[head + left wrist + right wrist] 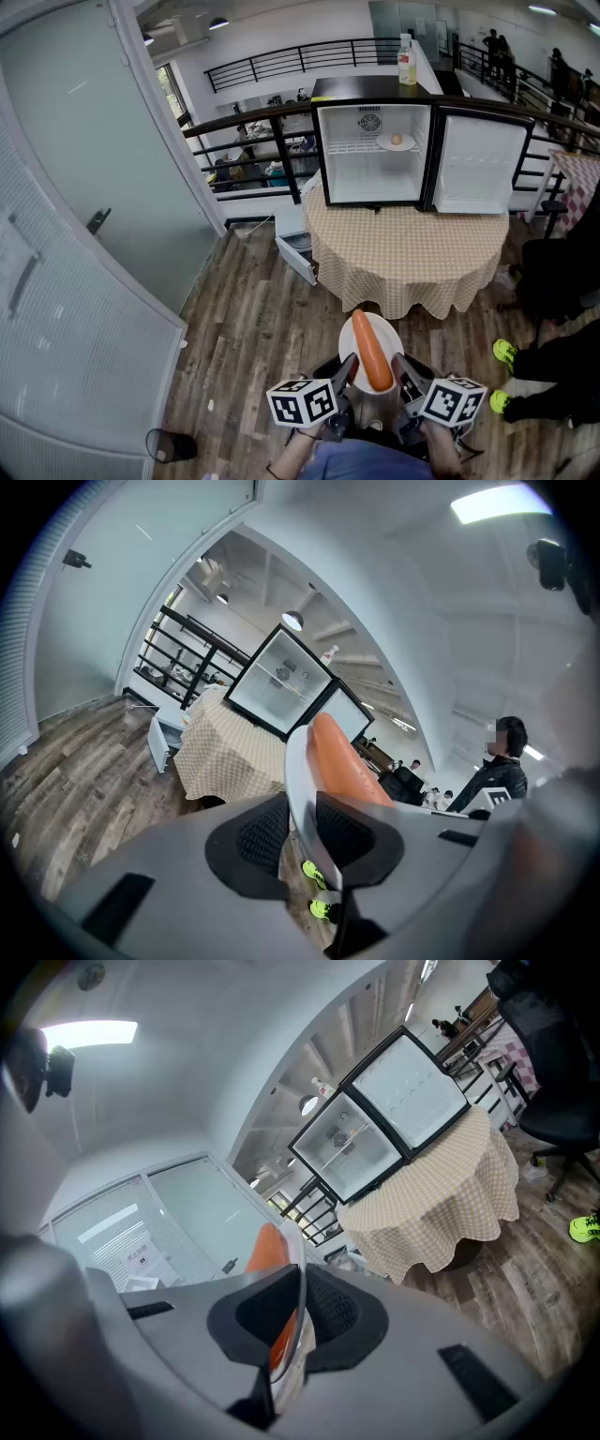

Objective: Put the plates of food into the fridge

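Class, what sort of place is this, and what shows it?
Probably a mezzanine in a shared workspace: black metal railings overlooking a lower floor, a frosted glass partition, a small black fridge on a cloth-covered table.

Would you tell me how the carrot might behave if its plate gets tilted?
The carrot is round and lies loose on the plate, so it would probably roll off. It looks stiff, unlikely to bend. The left claw and right claw pinch only the rim, so tilting seems possible.

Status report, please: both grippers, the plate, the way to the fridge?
Jaws of left gripper and right gripper shut on plate rim, opposite sides. Plate carries carrot, not yet at fridge. Fridge open on table; nothing seen blocking.
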Demonstrator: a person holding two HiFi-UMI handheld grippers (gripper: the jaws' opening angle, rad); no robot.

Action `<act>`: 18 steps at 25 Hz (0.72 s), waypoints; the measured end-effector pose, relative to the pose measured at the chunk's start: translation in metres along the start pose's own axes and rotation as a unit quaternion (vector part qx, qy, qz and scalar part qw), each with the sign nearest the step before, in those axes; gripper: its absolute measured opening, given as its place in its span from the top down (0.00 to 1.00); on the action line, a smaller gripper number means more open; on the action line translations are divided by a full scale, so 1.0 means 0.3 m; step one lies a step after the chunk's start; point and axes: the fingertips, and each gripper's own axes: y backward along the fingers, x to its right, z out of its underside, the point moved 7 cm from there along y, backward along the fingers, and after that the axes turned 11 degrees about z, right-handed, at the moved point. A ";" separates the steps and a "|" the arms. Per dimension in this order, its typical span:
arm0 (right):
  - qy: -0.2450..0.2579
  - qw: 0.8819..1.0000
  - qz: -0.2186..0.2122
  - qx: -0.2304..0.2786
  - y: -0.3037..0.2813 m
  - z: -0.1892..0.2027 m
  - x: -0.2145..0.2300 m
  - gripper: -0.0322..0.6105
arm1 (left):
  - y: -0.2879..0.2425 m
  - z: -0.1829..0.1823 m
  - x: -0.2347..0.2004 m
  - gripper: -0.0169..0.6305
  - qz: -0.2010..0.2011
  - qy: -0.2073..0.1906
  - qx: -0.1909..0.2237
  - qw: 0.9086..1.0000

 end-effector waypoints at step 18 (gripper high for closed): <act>-0.005 1.000 -0.002 -0.008 0.006 0.006 0.011 0.90 | 0.002 0.014 0.014 0.84 -0.006 0.002 -0.001 1.000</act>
